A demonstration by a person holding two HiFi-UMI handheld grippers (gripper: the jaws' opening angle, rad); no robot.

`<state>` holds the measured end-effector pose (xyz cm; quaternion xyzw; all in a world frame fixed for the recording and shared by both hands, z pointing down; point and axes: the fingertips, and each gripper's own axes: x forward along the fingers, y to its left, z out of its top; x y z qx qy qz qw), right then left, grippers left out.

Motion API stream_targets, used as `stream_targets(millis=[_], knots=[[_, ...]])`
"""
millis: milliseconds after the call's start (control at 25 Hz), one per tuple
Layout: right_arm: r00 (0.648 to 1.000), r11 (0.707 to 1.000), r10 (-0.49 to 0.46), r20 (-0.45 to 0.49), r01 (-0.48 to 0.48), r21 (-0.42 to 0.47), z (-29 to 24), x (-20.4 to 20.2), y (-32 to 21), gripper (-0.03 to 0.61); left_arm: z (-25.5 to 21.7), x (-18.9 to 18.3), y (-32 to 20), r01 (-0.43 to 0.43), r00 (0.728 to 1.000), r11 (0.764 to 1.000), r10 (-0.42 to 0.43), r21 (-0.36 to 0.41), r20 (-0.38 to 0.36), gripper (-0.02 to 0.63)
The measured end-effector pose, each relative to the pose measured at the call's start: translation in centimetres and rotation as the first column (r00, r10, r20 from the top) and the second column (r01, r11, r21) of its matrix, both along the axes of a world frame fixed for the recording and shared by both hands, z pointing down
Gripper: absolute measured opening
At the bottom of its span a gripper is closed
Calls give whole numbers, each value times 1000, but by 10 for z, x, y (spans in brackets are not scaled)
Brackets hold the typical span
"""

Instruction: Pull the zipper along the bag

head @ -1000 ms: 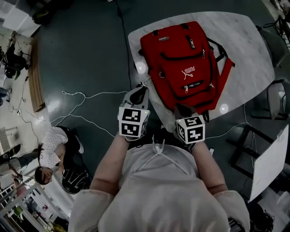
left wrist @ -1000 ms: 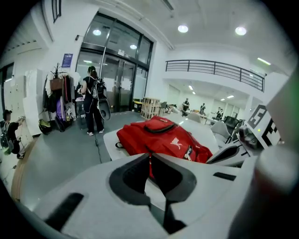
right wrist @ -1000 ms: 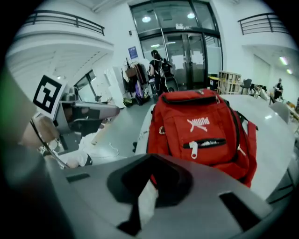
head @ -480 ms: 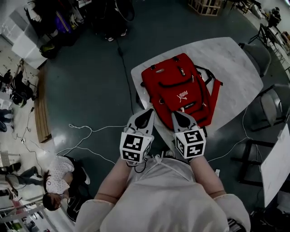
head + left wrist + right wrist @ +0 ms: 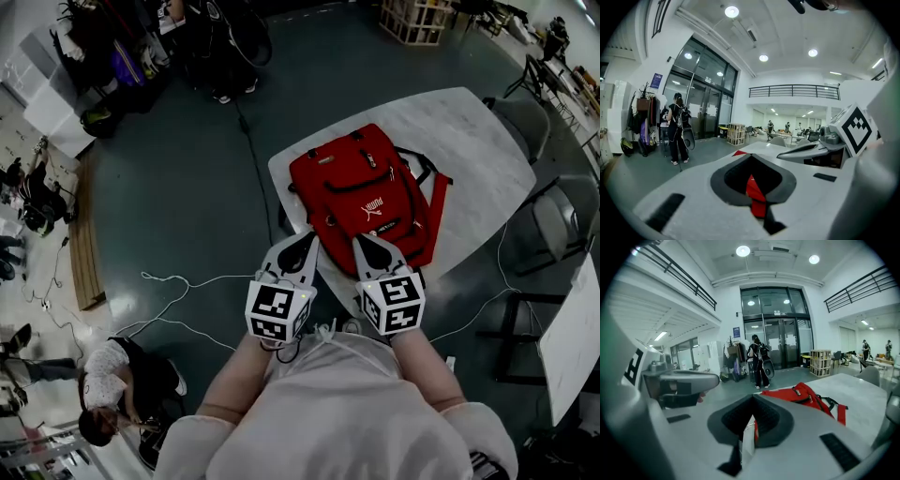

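Bag (image 5: pixel 361 192) on table (image 5: pixel 469 131); left gripper (image 5: pixel 306 242), right gripper (image 5: pixel 362 243) both closed.

Dark green floor (image 5: pixel 169 187), pale table (image 5: pixel 473 141), glass entrance doors (image 5: pixel 776 341), round ceiling lights (image 5: pixel 743 251).

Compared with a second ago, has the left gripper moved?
Yes: the left gripper has drawn back from the red backpack's left edge toward its near corner.
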<state>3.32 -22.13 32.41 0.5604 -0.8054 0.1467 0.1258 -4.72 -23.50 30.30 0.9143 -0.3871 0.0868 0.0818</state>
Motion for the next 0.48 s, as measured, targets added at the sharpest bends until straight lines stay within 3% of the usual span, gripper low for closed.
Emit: stream_targets(millis=[480], knots=[[1000, 1000, -25, 4, 25, 4, 0, -7, 0, 26, 4, -2, -2, 11, 1000, 1000, -12, 4, 28, 20]])
